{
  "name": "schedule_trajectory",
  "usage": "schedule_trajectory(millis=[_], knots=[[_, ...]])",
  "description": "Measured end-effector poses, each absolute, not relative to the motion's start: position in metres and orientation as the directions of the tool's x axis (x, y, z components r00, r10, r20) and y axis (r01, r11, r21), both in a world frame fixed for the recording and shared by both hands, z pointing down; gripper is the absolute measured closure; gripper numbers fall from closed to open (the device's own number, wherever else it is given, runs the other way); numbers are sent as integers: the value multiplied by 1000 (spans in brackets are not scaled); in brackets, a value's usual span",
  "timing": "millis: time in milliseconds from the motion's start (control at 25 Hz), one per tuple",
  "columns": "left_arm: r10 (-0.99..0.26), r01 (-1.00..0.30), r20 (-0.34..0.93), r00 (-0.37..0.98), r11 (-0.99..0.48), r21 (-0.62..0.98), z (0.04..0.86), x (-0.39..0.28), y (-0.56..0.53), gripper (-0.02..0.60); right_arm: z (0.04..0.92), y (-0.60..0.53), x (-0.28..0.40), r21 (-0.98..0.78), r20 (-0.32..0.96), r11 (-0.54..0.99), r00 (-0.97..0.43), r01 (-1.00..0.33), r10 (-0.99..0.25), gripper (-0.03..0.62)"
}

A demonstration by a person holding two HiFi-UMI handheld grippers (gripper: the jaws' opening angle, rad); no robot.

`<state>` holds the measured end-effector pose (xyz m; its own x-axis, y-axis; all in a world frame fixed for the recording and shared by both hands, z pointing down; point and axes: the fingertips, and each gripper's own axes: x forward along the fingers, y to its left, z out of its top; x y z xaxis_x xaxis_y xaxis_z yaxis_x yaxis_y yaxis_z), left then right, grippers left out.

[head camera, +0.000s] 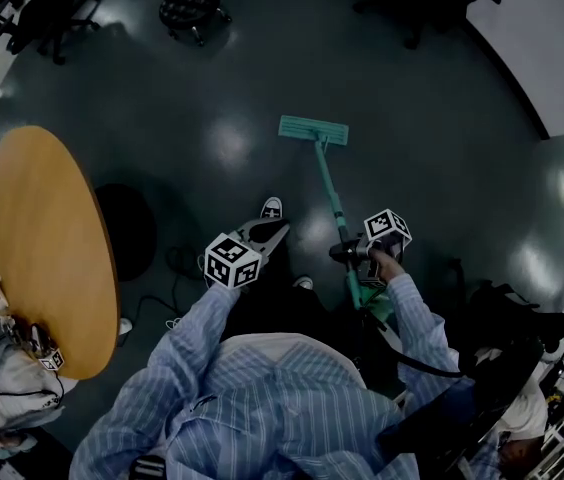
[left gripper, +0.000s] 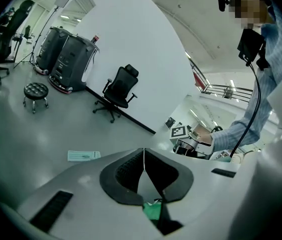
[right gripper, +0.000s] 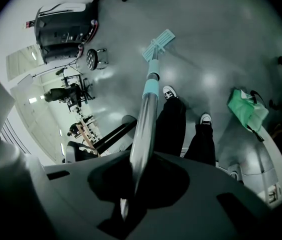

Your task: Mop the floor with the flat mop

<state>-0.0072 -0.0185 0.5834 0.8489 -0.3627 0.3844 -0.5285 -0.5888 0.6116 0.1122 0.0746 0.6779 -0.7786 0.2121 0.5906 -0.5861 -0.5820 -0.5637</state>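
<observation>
The flat mop lies with its teal head [head camera: 313, 129] flat on the dark floor ahead of me, and its teal and silver pole [head camera: 330, 193] slants back to my right side. My right gripper [head camera: 350, 252] is shut on the pole's upper part; in the right gripper view the pole [right gripper: 145, 119] runs between the jaws of that gripper [right gripper: 135, 170] down to the mop head [right gripper: 159, 43]. My left gripper [head camera: 274, 231] hangs left of the pole, apart from it, with its jaws shut [left gripper: 143, 153] on nothing. The mop head [left gripper: 83, 155] also shows in the left gripper view.
A round wooden table [head camera: 42, 238] stands at my left, with a dark base [head camera: 130, 228] and cables beside it. A black stool [head camera: 193, 8] and office chairs [head camera: 42, 3] are at the back. My shoes [head camera: 272, 208] are near the pole. A green bag [right gripper: 248, 109] hangs at my right.
</observation>
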Motion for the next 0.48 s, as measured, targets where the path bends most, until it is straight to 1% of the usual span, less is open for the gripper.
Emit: schedule_trajectory(millis=[320,480], knots=[[-343,-520,391,854,-588,619,592,-22,-100,572,692,-41,103,-556,613,-570,-762,-604,210,534],[-354,-530,394,848,-581,618,596,-36,-134,572,699,-97,95,-557,628,-560,-752,-614,200,534]])
